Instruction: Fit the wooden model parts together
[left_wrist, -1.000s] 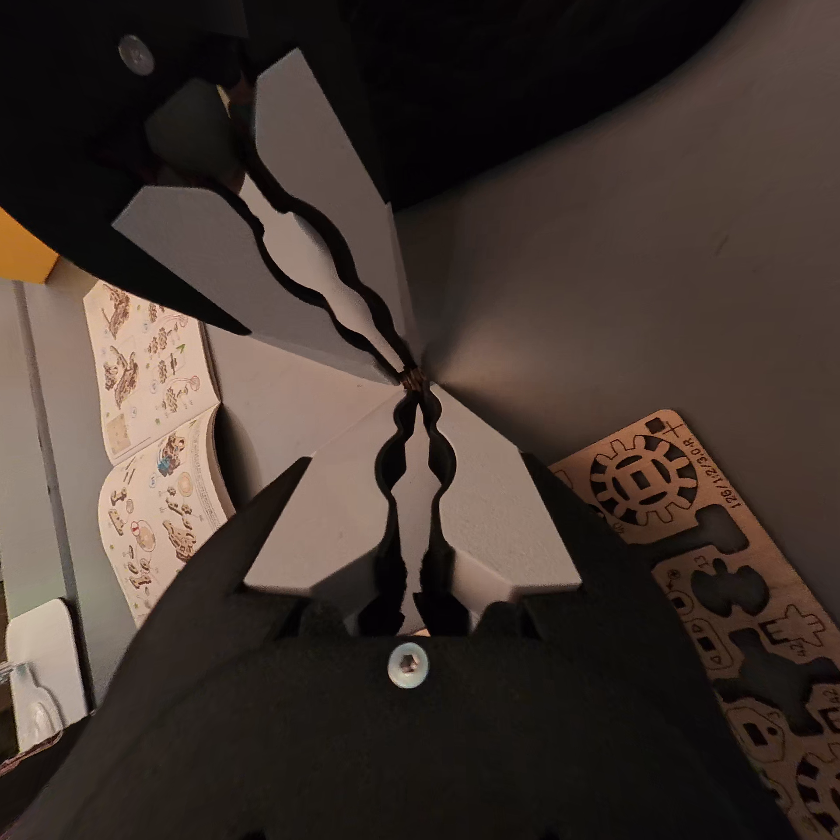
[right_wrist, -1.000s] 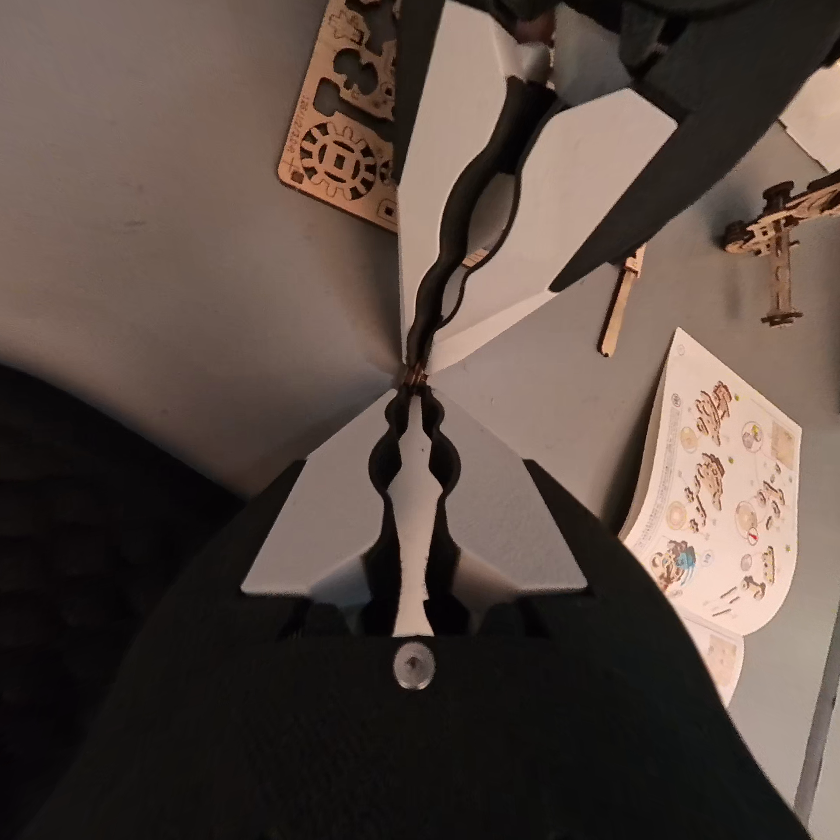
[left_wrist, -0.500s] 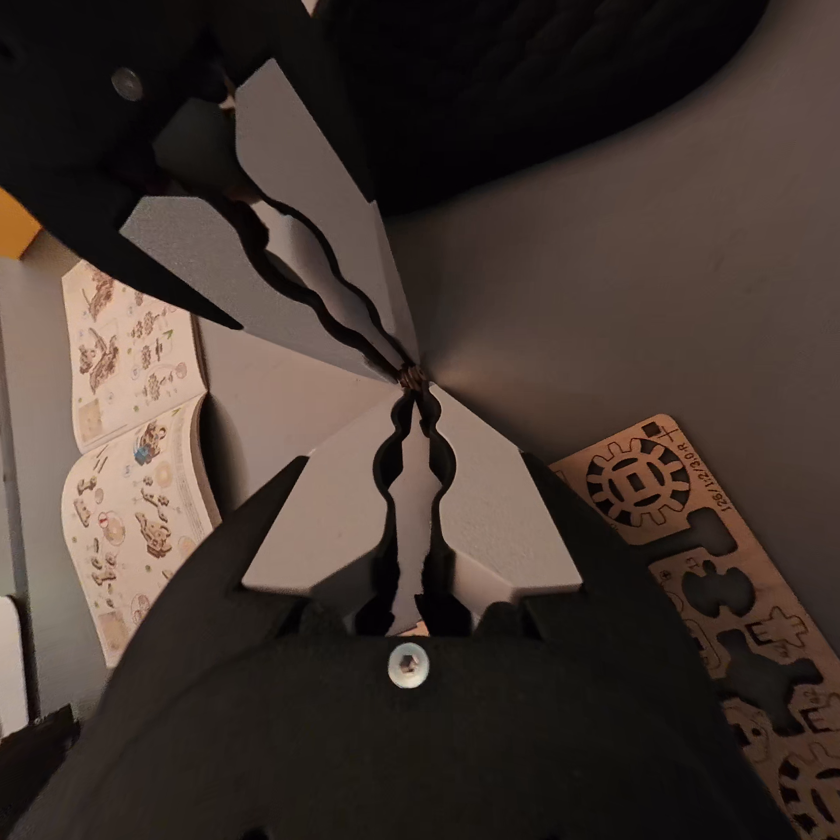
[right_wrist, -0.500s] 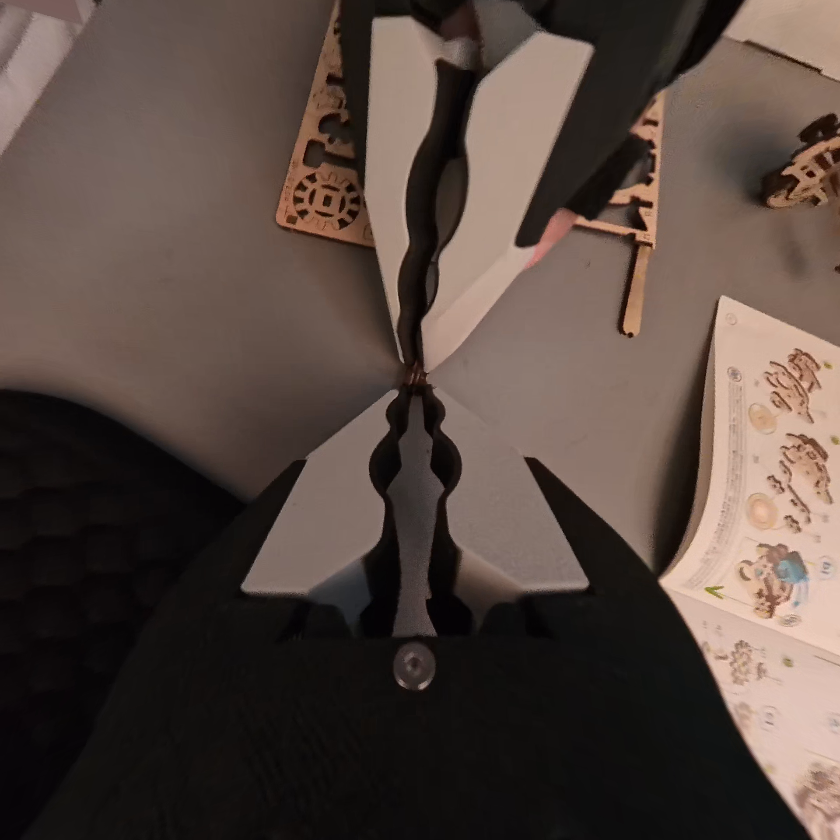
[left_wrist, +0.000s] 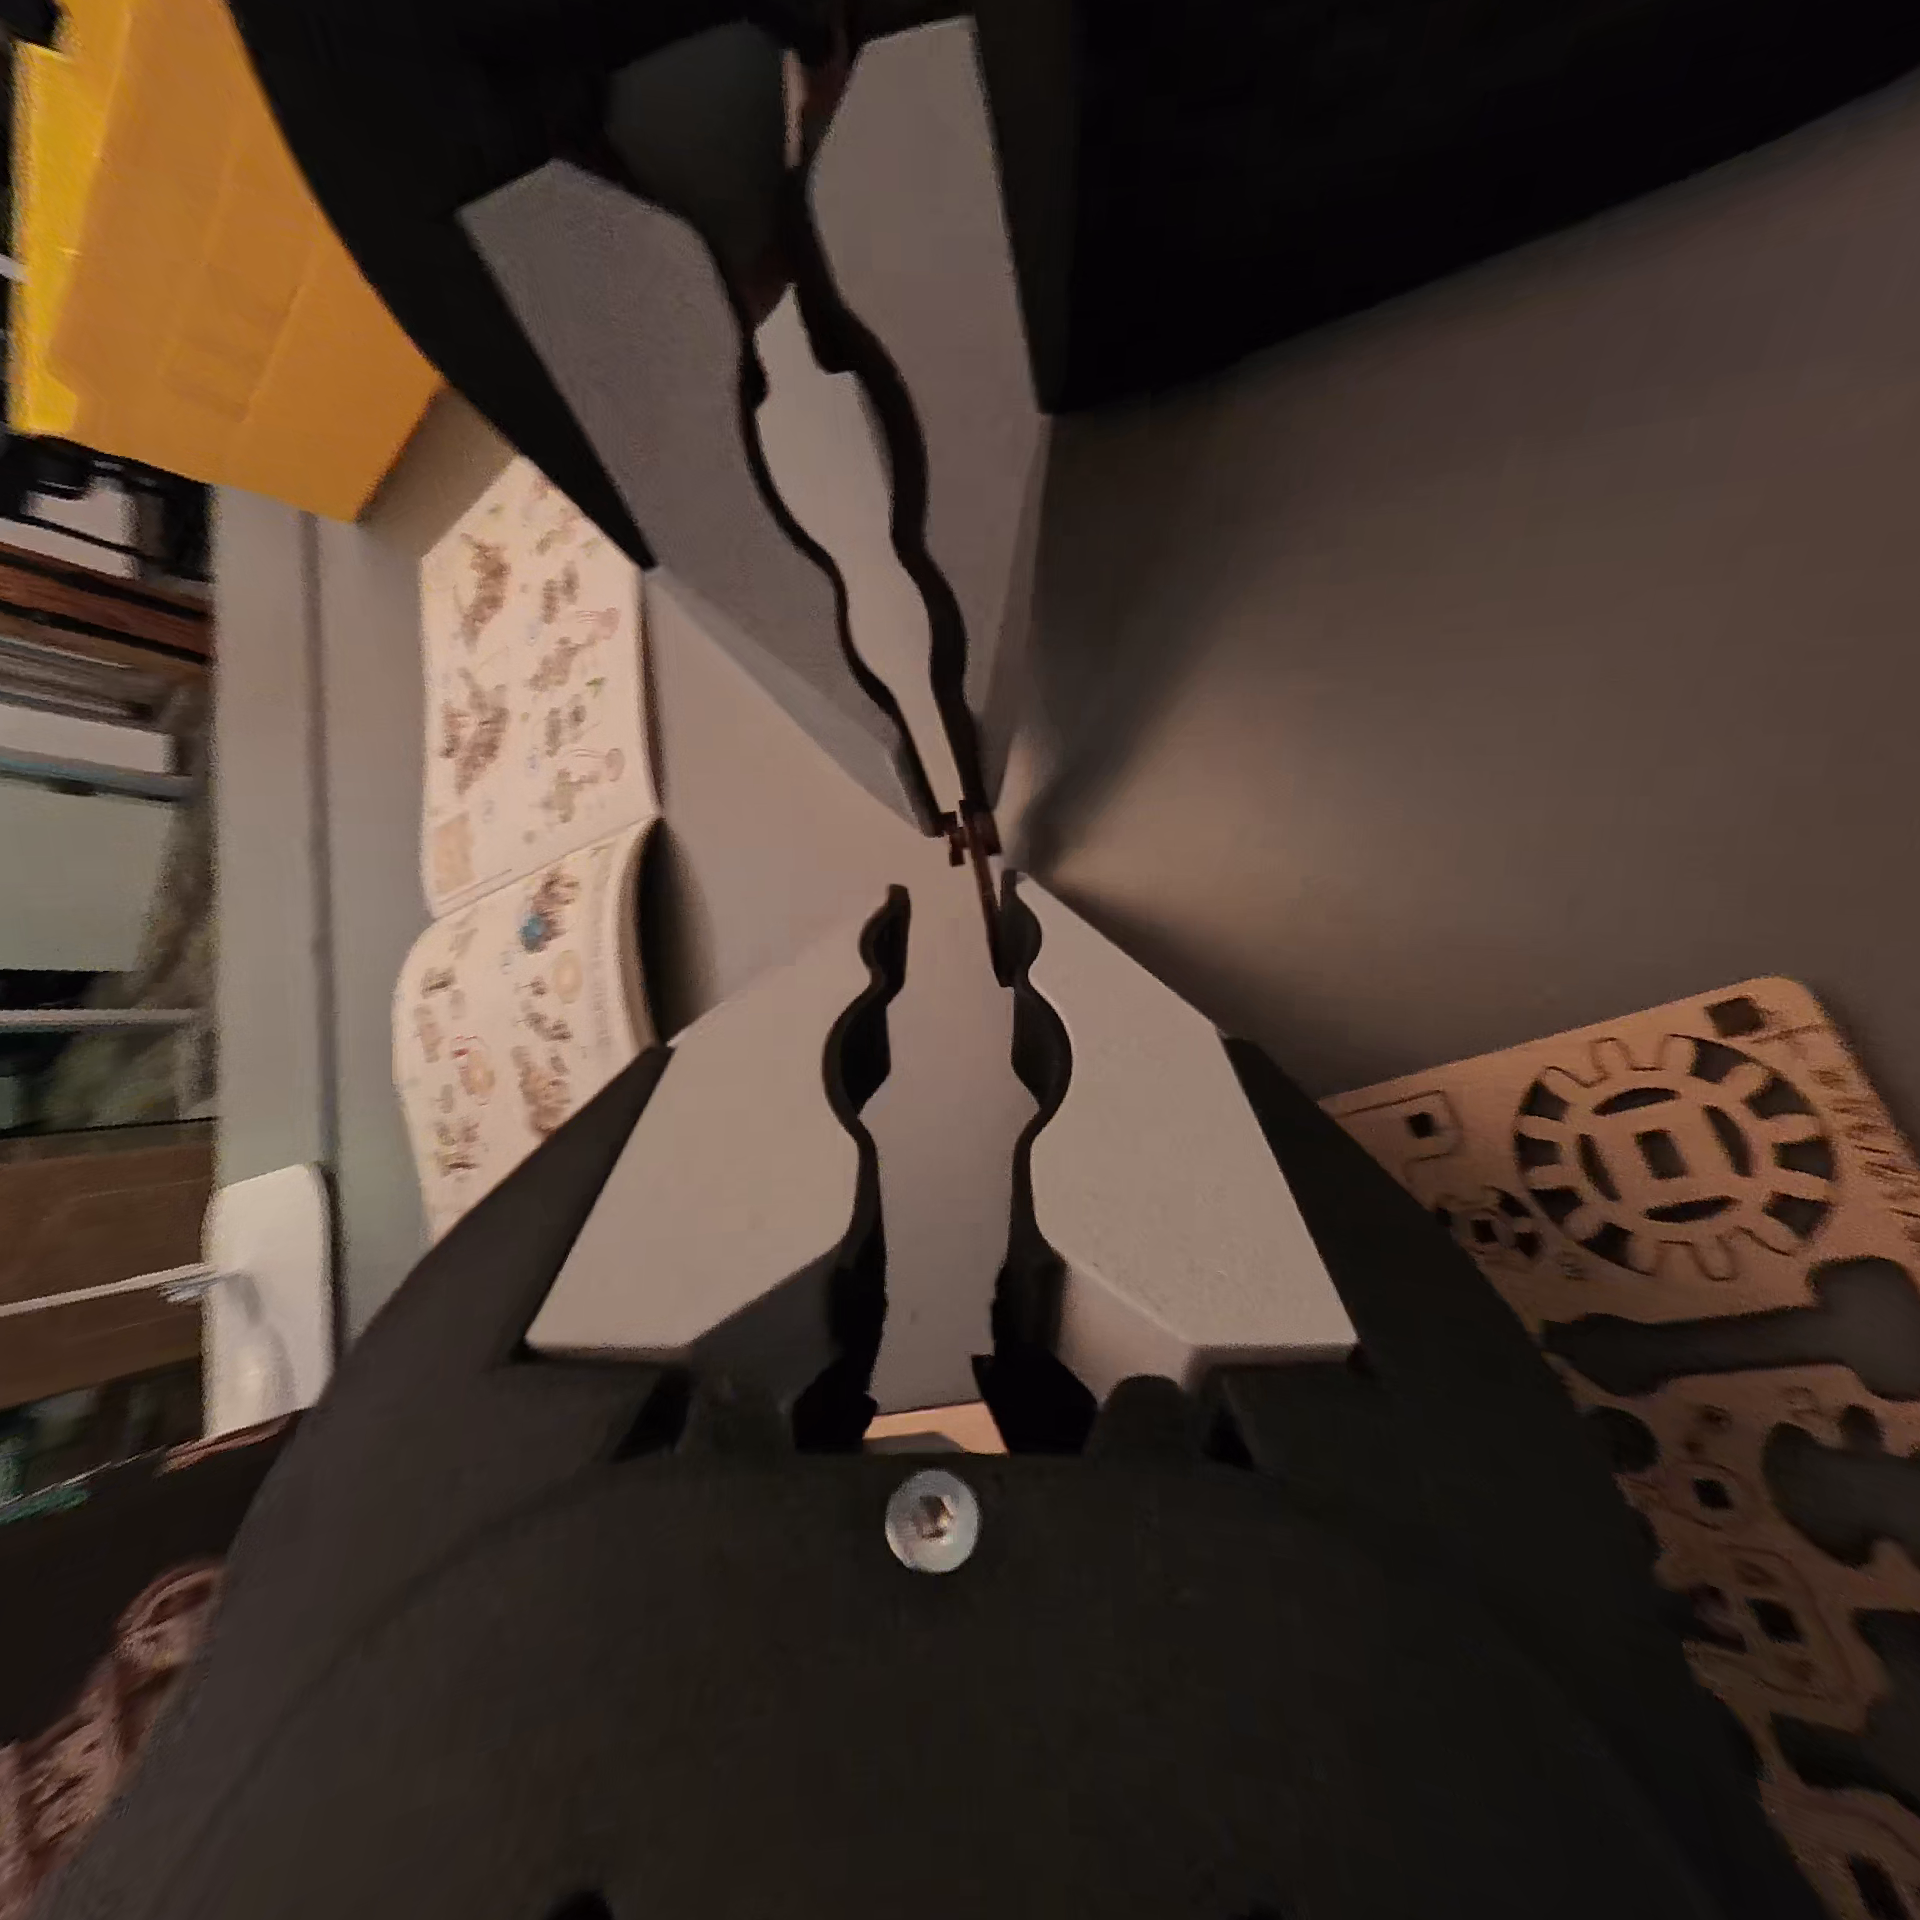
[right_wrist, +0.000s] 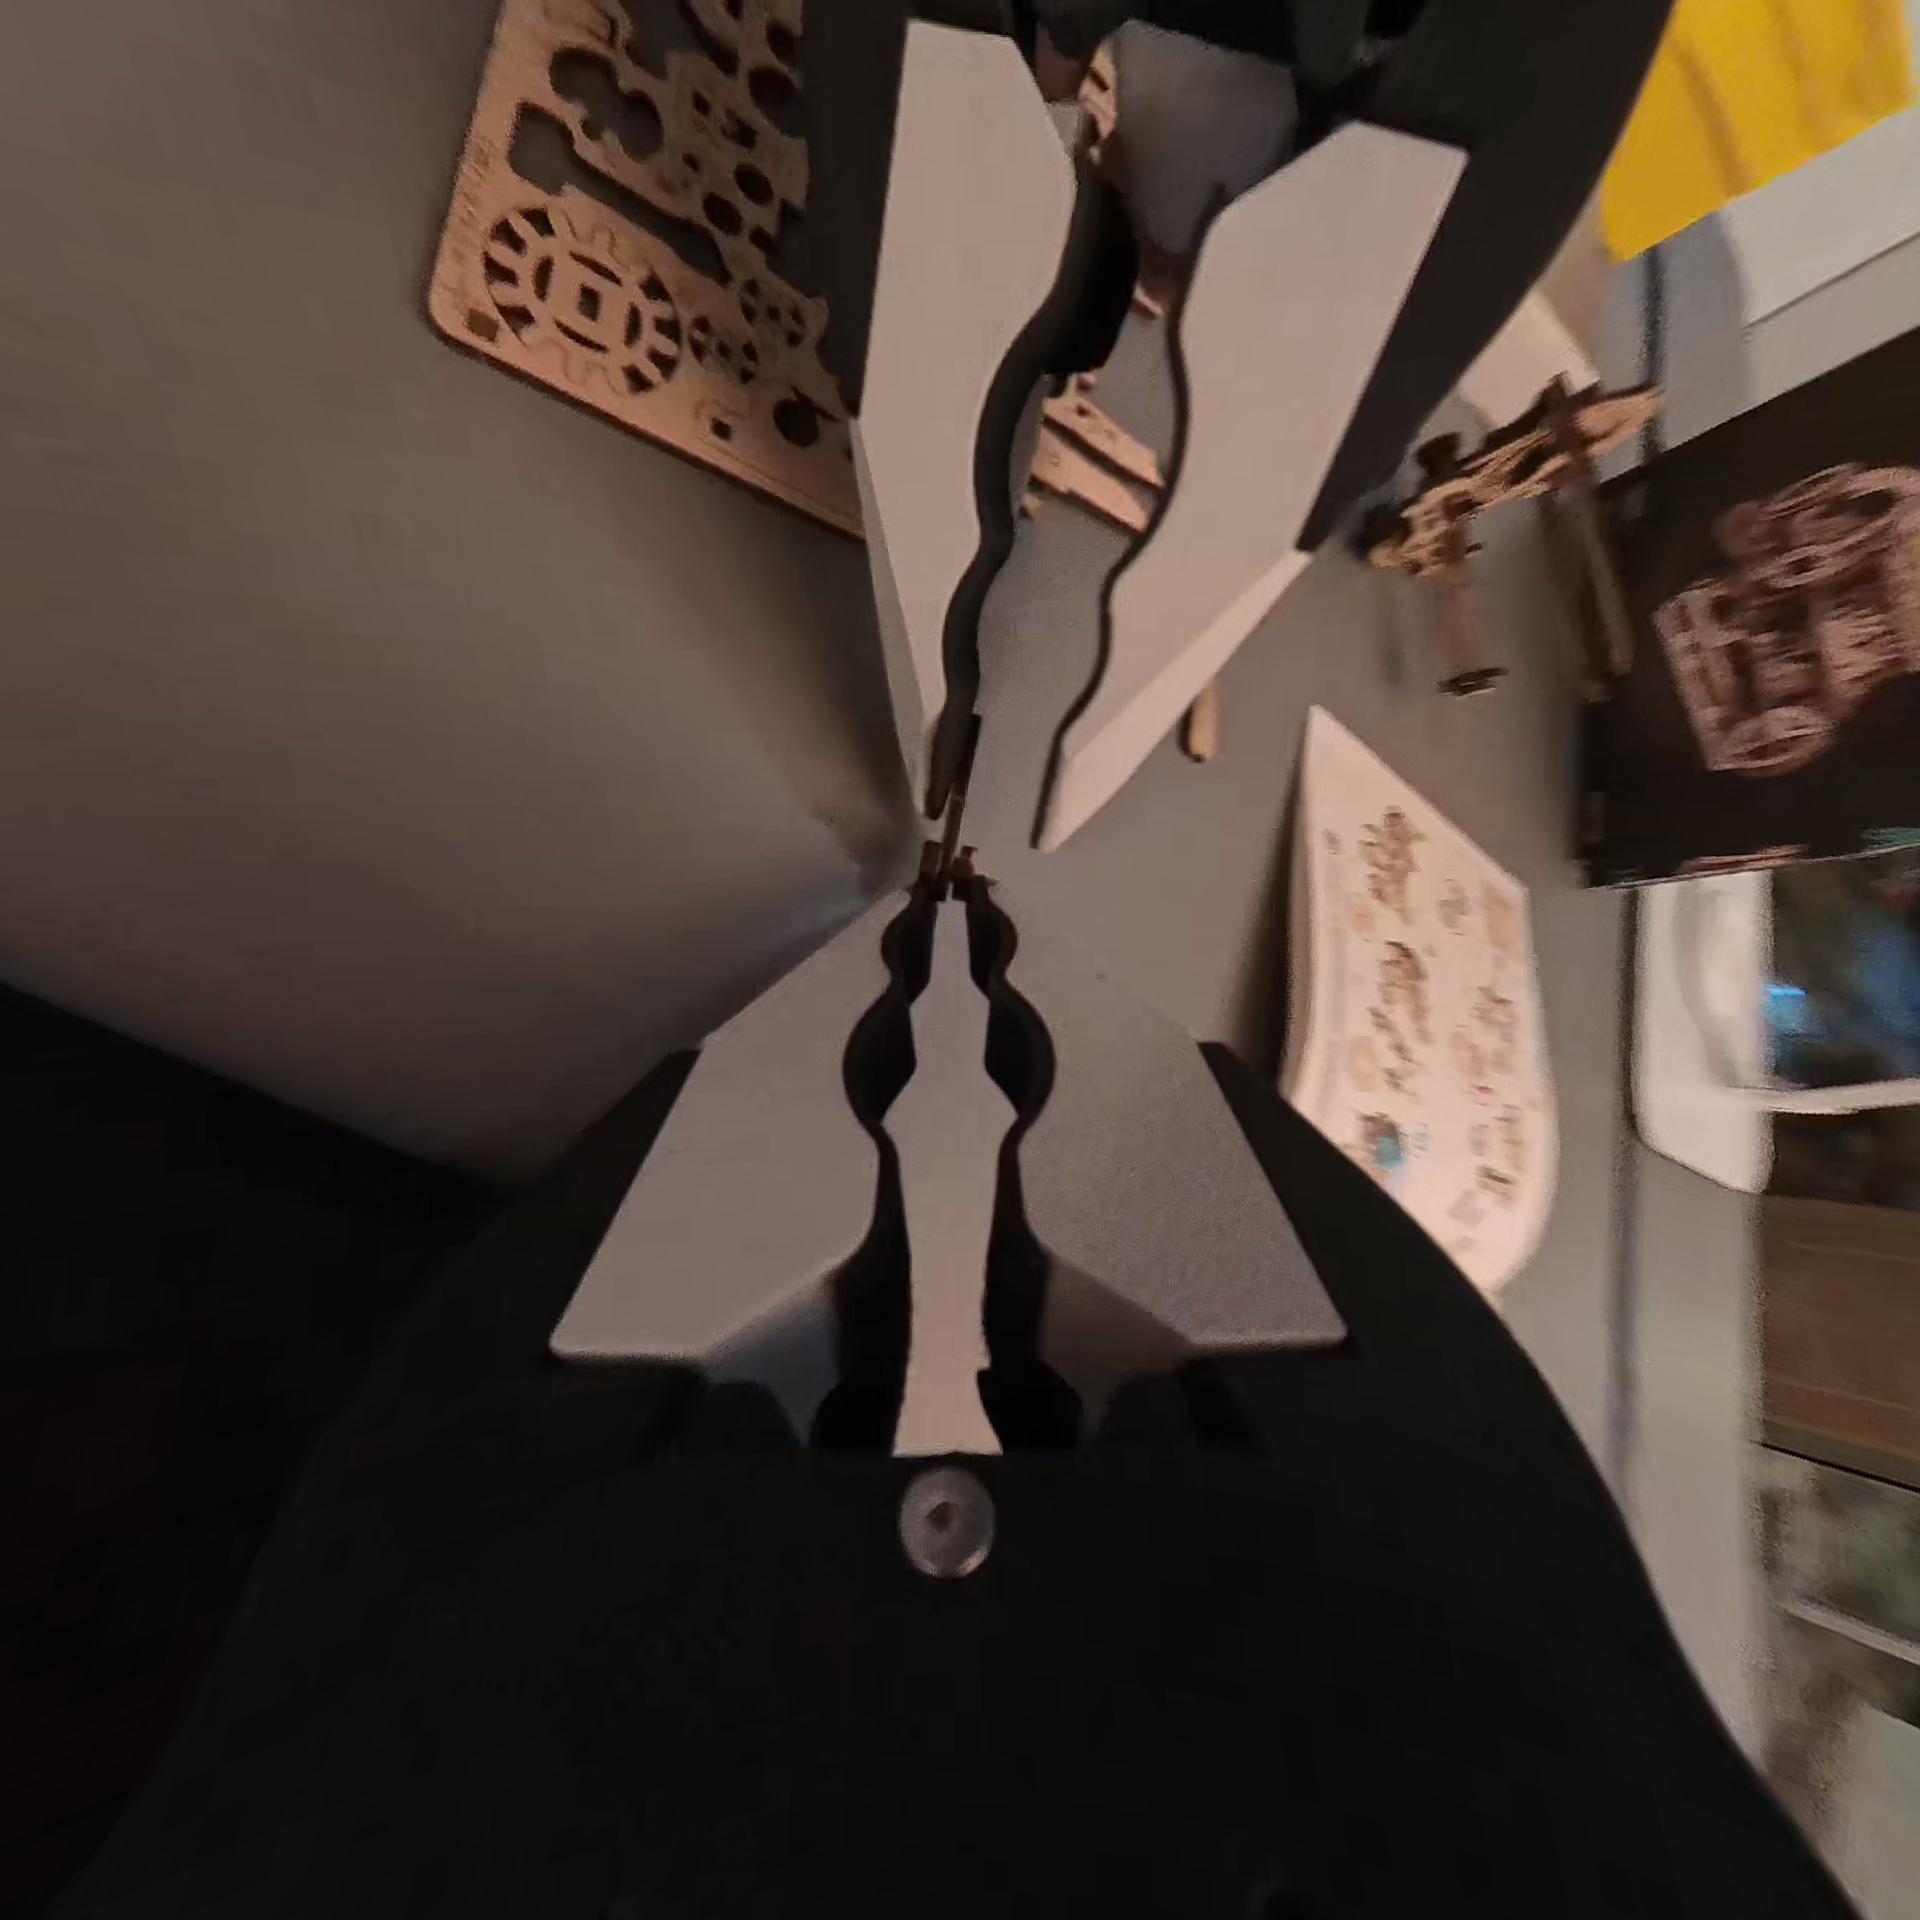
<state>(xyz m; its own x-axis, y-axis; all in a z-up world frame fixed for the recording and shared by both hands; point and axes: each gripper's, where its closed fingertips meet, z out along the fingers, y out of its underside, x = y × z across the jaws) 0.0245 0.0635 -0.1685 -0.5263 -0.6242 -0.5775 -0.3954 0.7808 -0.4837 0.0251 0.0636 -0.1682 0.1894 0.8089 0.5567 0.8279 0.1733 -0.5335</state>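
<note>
Two tiny wooden parts (left_wrist: 961, 831) were pinched by the right gripper (right_wrist: 951, 888); the left gripper (left_wrist: 948, 904), spread open, risked them slipping free.

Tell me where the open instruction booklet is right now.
The open illustrated paper instruction booklet lies flat on the grey tabletop, left in the left wrist view, right in the right wrist view.

Left tool (left_wrist: 951, 899): fingers parted, tips meeting the opposite tool head-on. Right tool (right_wrist: 951, 894): fingers nearly closed, tips pinched together.
</note>
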